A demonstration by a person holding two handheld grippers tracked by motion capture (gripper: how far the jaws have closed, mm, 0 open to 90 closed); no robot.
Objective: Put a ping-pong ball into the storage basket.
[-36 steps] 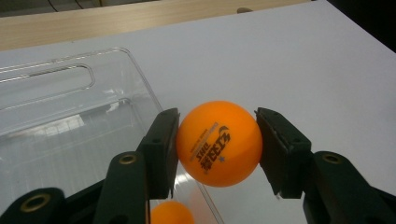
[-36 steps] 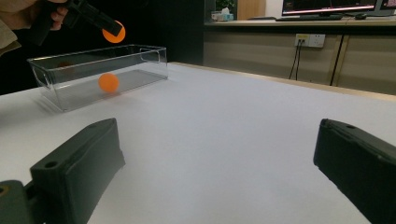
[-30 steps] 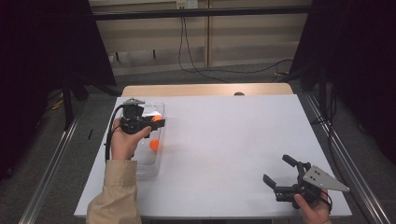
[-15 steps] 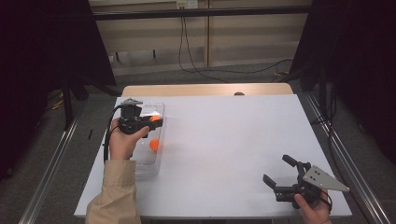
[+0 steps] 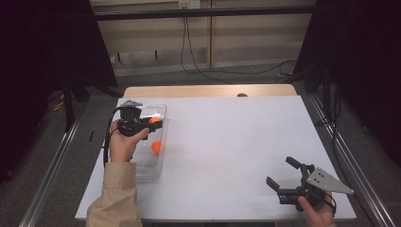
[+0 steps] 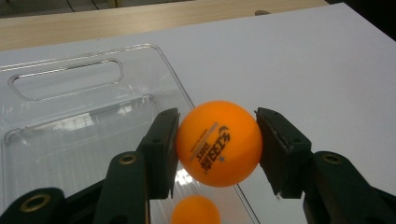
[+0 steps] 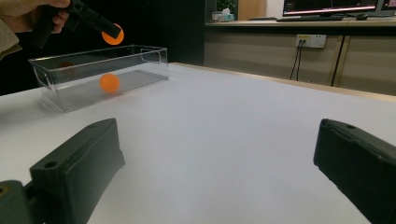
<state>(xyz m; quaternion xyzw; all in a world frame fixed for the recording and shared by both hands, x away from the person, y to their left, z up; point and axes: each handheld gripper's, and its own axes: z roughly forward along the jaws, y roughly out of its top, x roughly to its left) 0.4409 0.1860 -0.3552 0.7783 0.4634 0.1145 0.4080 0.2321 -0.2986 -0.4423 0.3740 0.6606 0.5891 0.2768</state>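
Orange ball (image 6: 218,143) clamped between both jaws of left gripper (image 5: 141,124), pads pressing its two sides, held above clear plastic bin (image 5: 160,112) near table's (image 5: 236,142) left edge. Second orange ball (image 5: 156,146) lying inside bin below. Right gripper (image 5: 283,177) well apart at near right corner, jaws spread wide, gripping nothing.

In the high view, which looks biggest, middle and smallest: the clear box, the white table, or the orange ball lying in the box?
1. white table, biggest by far.
2. clear box, sitting on the table's left side.
3. orange ball lying inside the box, smallest.
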